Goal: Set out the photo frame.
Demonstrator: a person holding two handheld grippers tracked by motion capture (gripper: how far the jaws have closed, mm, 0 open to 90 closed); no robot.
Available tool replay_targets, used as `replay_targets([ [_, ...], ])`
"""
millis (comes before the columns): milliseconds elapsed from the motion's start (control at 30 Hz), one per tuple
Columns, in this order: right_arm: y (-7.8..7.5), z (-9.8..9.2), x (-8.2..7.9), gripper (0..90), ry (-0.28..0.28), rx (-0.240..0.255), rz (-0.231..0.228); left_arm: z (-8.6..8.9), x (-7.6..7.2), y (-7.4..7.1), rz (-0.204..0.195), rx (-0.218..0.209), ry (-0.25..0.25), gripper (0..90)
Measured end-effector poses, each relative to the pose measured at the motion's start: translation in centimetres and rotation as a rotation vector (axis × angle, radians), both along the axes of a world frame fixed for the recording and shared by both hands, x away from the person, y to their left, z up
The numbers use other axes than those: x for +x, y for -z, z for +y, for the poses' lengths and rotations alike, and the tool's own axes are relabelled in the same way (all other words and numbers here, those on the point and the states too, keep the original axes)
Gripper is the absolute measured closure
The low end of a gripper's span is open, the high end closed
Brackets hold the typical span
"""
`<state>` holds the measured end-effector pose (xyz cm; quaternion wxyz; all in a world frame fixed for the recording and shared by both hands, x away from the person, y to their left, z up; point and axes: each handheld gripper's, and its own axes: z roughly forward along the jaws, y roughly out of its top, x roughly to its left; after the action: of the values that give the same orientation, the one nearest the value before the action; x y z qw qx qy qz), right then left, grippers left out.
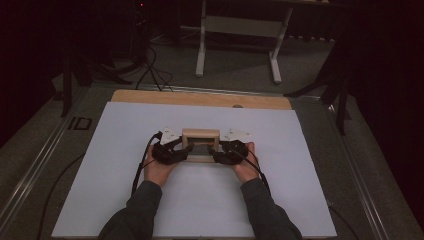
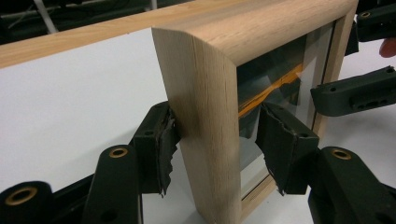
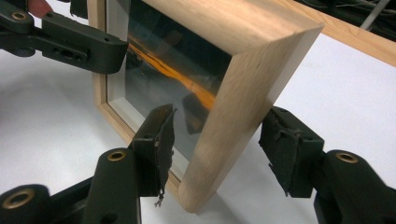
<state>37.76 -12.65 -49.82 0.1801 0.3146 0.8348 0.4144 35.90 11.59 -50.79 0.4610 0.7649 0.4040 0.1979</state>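
A: Honestly, the light wooden picture frame with the glass front looks ready to tip. It stands on its lower edge near the middle of the white surface, leaning, with little holding it.

B: What about the left tongs?

A: They straddle the frame's left side bar, jaws spread wide. One pad touches the outer wood, the other stands off the glass, so that's no clamp.

B: And the right tongs?

A: Same: wide around the right side bar, both pads apart from it. If either hand pulls away, I'd expect the frame to fall flat, maybe glass down.

B: And the hands?

A: Both hands are low on the surface, forearms in from the near edge, tongs pointing inward at each other.
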Motion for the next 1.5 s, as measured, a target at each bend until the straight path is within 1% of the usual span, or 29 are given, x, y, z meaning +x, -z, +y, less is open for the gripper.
replay_targets([
  [100, 0.1, 0.1, 0.1, 43.2, 0.006, -0.003, 0.004, 0.0, 0.2, 0.2, 0.012, -0.002, 0.000, 46.8],
  [200, 0.2, 0.1, 0.1, 42.1, 0.007, -0.001, 0.009, 0.0, 0.3, 0.4, 0.034, -0.004, 0.006, 46.1],
  [333, 0.2, 0.1, 0.1, 41.1, 0.005, 0.002, 0.013, -0.2, 0.3, 0.6, 0.050, 0.004, 0.002, 43.0],
  [533, 0.2, 0.0, 0.0, 38.4, 0.002, 0.011, 0.014, -0.1, 0.3, 0.5, 0.051, 0.003, -0.010, 40.3],
  [600, 0.1, 0.0, 0.0, 37.3, 0.000, 0.014, 0.014, 0.0, 0.2, 0.3, 0.052, -0.005, -0.016, 39.8],
  [667, 0.1, -0.1, -0.1, 36.8, 0.000, 0.019, 0.017, 0.2, 0.0, 0.1, 0.047, -0.010, -0.020, 39.6],
  [733, 0.0, -0.2, -0.1, 36.2, -0.001, 0.024, 0.016, 0.5, -0.2, -0.1, 0.035, -0.025, -0.030, 39.6],
  [767, -0.1, -0.2, -0.2, 35.6, -0.001, 0.029, 0.014, 0.6, -0.4, -0.2, 0.030, -0.038, -0.037, 39.6],
  [967, -0.8, -0.5, -0.7, 34.5, -0.009, 0.038, -0.006, 1.5, -1.3, -1.1, 0.001, -0.059, -0.048, 39.6],
  [1067, -1.3, -0.8, -1.0, 34.2, -0.012, 0.045, -0.018, 2.1, -1.9, -1.6, -0.015, -0.060, -0.049, 39.6],
  [1167, -1.8, -1.2, -1.3, 34.0, -0.015, 0.066, -0.023, 2.7, -2.5, -2.0, -0.028, -0.065, -0.051, 39.7],
  [1367, -2.6, -2.1, -2.1, 33.3, -0.020, 0.068, -0.049, 3.9, -3.8, -2.8, -0.060, -0.073, -0.058, 39.8],
  [1500, -2.9, -3.3, -2.8, 32.9, -0.020, 0.064, -0.066, 4.9, -4.8, -3.1, -0.074, -0.071, -0.064, 39.8],
])
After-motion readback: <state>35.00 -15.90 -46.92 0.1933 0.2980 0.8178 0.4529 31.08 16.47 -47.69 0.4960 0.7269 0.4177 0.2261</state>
